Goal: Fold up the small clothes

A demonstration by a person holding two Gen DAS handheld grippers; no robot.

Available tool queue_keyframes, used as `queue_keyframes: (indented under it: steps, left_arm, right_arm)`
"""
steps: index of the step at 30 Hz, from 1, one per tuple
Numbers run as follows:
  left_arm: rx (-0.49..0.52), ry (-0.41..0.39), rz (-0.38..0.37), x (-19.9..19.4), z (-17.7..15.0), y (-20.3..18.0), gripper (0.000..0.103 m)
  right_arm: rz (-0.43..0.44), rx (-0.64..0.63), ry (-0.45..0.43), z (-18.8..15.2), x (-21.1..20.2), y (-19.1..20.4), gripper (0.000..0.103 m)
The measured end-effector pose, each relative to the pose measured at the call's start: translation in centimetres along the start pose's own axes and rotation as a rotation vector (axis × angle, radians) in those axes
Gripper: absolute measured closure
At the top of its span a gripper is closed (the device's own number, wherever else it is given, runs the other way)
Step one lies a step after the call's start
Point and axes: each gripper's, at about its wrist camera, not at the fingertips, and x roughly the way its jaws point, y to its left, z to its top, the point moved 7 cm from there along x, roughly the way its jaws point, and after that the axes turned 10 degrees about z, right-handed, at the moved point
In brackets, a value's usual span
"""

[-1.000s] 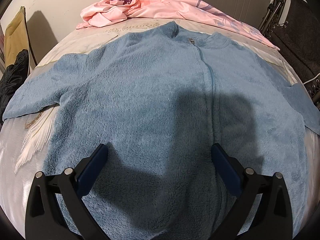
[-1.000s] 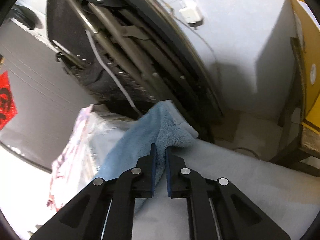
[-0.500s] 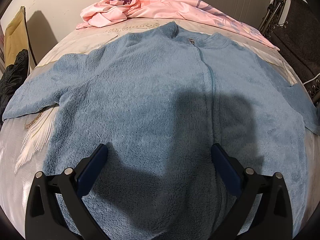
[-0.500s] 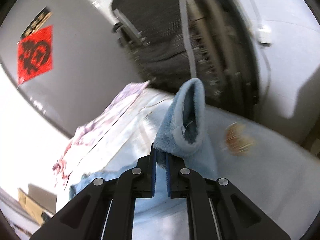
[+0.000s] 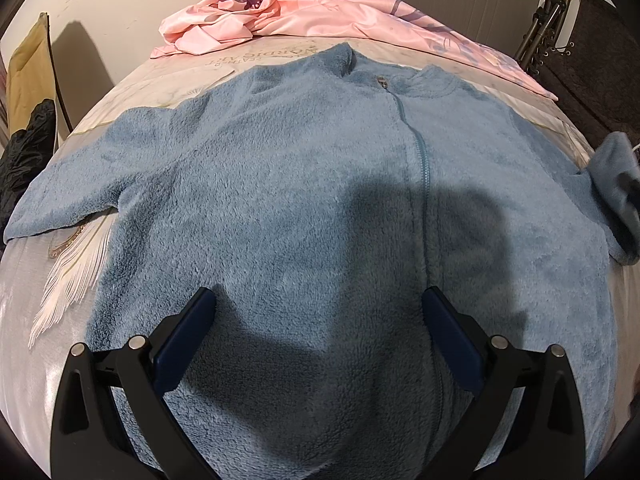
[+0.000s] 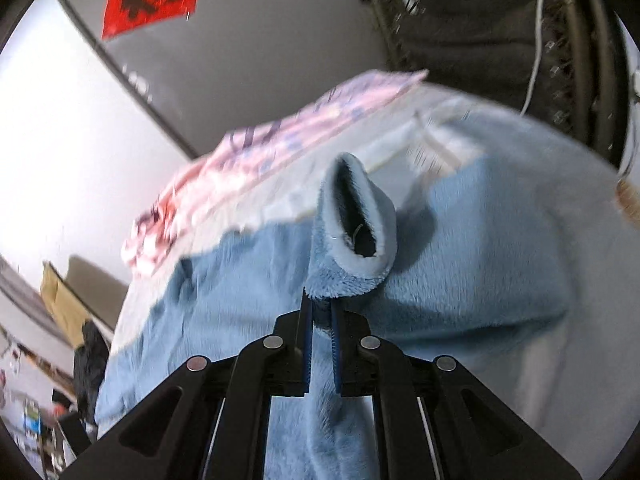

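Between the clenched fingers of the right gripper (image 6: 321, 314), a pinch of blue pile is held just below the cuff (image 6: 354, 216) of the fleece jacket's (image 5: 320, 184) right sleeve. The cuff mouth now gapes toward the camera, standing up above the jaws. A second ago the same cuff hung over the mattress edge against a folding frame and bare floor; half a second ago it was swinging upward. Now the jacket body fills the right wrist view beneath the sleeve, so the sleeve has been carried inward, over the garment. Motion blur across the pink sheet (image 6: 280, 140) and the bedding suggests that the swing is not finished.

The left gripper (image 5: 316, 328) has not moved across the three moments: its jaws stand wide apart, holding nothing, poised over the lower front of the jacket on either side of the zip (image 5: 420, 160). In its view the raised sleeve end (image 5: 612, 176) appears at the right margin, lifted off the mattress (image 5: 24, 280), where earlier it lay flat and spread.

The jacket lies face up on the mattress, collar away from the camera, its left sleeve (image 5: 68, 188) still spread outward. By this evidence the first fold, right sleeve across the chest, is under way but not laid; the left sleeve and the body folds remain.
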Motion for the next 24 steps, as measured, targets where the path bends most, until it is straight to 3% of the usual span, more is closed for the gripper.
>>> queue_keyframes:
  steps: [4, 7, 9, 11, 13, 15, 18, 20, 24]
  left_arm:
    - [0.004, 0.007, 0.003, 0.0, 0.0, -0.1, 0.004]
    - [0.031, 0.034, 0.006, -0.1, 0.3, -0.4, 0.004]
    - [0.042, 0.050, -0.016, -0.4, 0.6, -0.9, 0.004]
    - [0.056, 0.058, -0.053, -1.0, 1.2, -1.9, 0.004]
    - [0.068, 0.043, -0.079, -1.9, 2.2, -3.1, 0.004]
    - [0.084, 0.020, -0.128, -3.1, 3.5, -5.3, 0.004]
    - [0.121, 0.025, -0.184, -3.7, 4.8, -9.1, 0.004]
    - [0.140, 0.038, -0.194, -3.5, 5.4, -11.4, 0.004]
    - [0.165, 0.071, -0.252, -3.2, 6.7, -16.8, 0.004]
  right_arm:
    - [0.002, -0.032, 0.110, -2.3, 2.3, 0.2, 0.094]
    - [-0.012, -0.101, 0.139, -3.1, 2.4, 0.7, 0.093]
    - [0.037, -0.131, 0.166, -3.2, 1.9, 1.4, 0.078]
    - [0.087, -0.137, 0.169, -3.2, 0.7, 1.5, 0.074]
    - [0.107, -0.165, 0.154, -3.0, -0.6, 1.8, 0.074]
    - [0.116, -0.174, 0.109, -2.2, -2.6, 1.3, 0.068]
    - [0.089, -0.151, 0.025, -0.7, -4.6, -0.5, 0.066]
    - [0.035, -0.109, -0.028, 0.5, -5.7, -2.7, 0.065]
    - [0.047, 0.023, -0.075, 2.1, -6.9, -6.0, 0.063]
